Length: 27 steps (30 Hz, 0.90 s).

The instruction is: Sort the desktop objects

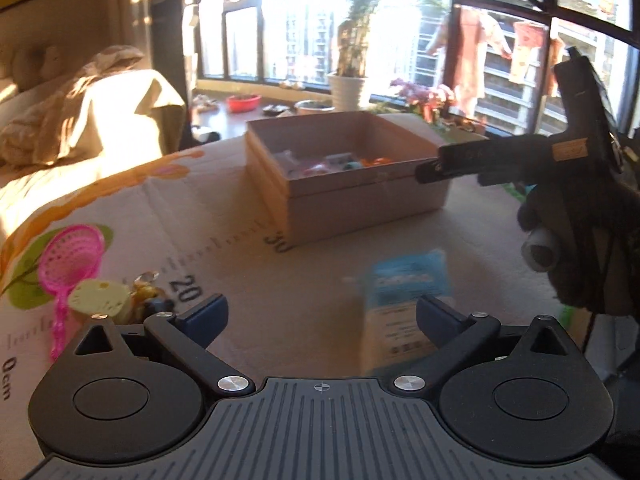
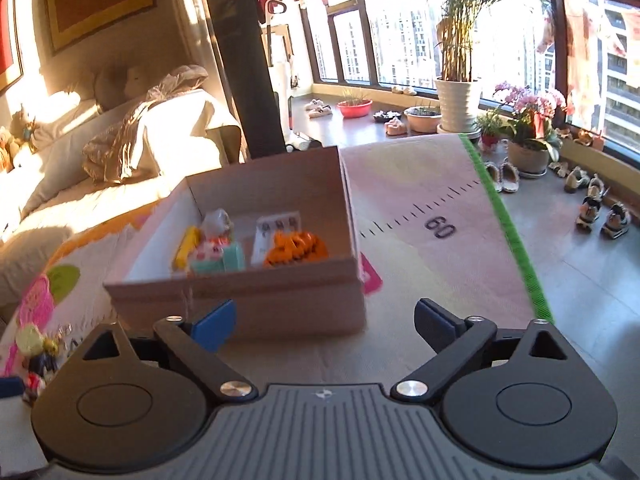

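Brown cardboard, an open rectangular box [image 2: 236, 304], is sitting on the worktop [image 1: 280, 280], which is wearing a pale printed mat marked with ruler numbers and a green edge. Inside the box an orange ridged plastic toy [image 2: 296, 249], a mint-green little block [image 2: 218, 258], a yellow stick-shaped piece [image 2: 186, 250] and a white card of small items [image 2: 276, 226] are lying close together. The right gripper [image 2: 322, 318] is hanging just in front of the box's near wall, fingers spread wide and grasping nothing. The left gripper [image 1: 320, 316] is hovering low over the mat, likewise released and empty, with a blurred blue-and-white flat packet [image 1: 404, 300] lying on the worktop just ahead between its fingers. Off to its left a pink plastic strainer scoop [image 1: 70, 260] and a pale yellow-green roundish toy [image 1: 100, 298] are resting side by side near the mat's edge.
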Tool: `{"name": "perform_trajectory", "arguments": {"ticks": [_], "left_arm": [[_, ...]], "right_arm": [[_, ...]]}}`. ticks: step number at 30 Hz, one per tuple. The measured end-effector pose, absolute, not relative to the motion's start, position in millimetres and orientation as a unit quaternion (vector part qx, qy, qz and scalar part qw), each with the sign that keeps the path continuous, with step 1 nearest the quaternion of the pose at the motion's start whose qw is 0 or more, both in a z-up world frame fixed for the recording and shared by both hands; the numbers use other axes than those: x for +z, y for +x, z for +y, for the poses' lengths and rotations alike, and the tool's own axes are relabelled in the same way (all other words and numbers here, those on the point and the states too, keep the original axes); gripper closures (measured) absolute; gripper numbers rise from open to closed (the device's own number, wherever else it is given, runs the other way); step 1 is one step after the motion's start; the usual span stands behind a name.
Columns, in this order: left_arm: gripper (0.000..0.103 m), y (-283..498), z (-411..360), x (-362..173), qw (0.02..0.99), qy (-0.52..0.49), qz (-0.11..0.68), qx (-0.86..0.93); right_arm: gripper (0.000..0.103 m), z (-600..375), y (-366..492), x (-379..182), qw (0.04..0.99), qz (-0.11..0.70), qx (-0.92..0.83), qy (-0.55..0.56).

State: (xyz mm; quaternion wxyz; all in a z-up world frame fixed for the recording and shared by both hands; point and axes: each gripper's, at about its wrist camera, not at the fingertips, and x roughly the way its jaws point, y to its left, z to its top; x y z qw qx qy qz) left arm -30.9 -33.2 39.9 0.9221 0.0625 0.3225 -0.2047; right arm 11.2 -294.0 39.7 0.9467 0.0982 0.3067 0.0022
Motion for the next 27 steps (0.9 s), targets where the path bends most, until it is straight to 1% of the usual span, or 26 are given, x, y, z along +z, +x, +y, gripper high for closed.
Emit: {"name": "perform_trajectory", "arguments": {"ticks": [2,4,11,15,20,24,26,27], "left_arm": [[0.000,-22.8,-20.5,35.0,0.923,0.055,0.338,-0.175],[0.000,-18.8,-9.7,30.9,0.924,0.047,0.347,-0.154],[0.000,-21.2,16.3,26.9,0.924,0.024,0.355,-0.142],[0.000,-19.9,22.3,22.0,0.923,0.012,0.365,-0.124],[0.000,-10.8,28.9,14.5,0.921,0.005,0.379,-0.093],[0.000,-13.5,23.8,11.7,0.921,0.033,0.379,-0.087],[0.000,-16.8,21.6,10.4,0.921,0.044,0.378,-0.086],[0.000,-18.0,22.3,10.1,0.920,0.043,0.379,-0.088]], "right_arm": [[0.006,-289.4,25.0,39.5,0.945,0.307,0.023,0.113],[0.000,-278.5,36.5,38.7,0.946,0.305,0.024,0.109],[0.000,-247.1,46.7,32.3,0.947,0.307,0.054,0.081],[0.000,-241.8,33.4,29.9,0.940,0.319,0.084,0.083],[0.000,-233.6,-3.9,35.2,0.933,0.325,0.131,0.082],[0.000,-211.7,-25.6,37.4,0.922,0.333,0.190,0.060],[0.003,-196.9,-27.8,37.8,0.913,0.340,0.217,0.053],[0.009,-189.4,-27.7,37.2,0.911,0.343,0.225,0.047]]}}
